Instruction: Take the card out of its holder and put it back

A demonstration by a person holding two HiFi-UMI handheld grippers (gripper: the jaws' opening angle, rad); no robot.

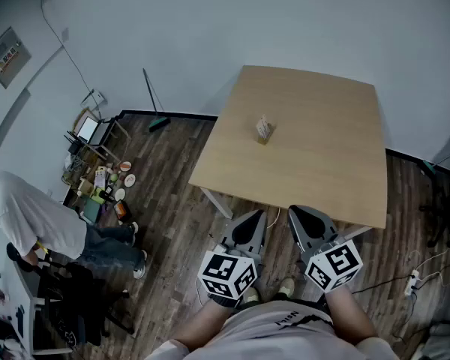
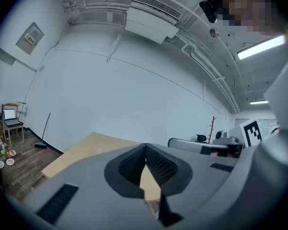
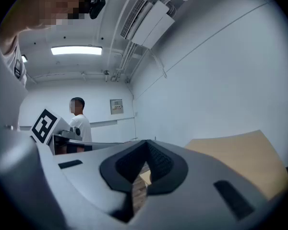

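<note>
- Card holder [image 1: 264, 131], a small tan upright stand with the pale card [image 1: 263, 124] sticking up from it, sits near the middle of the light wooden square counter [image 1: 337, 156].
- It lies ahead of both tools and well apart from them; both are held back at the counter's near edge.
- The left hand-held gripper [image 1: 256, 216] is roughly in line with it and looks the nearer. The right hand-held gripper [image 1: 295, 211] has it ahead and off to its left.
- Both have their jaws closed together on nothing.
- The card stands upright, but which way its broad face turns is too small to tell.
- The head view alone gives the whole layout. The left gripper view shows the holder [image 2: 101, 149] only as a speck left of its jaws. The right gripper view shows a stretch of counter and no holder.
</note>
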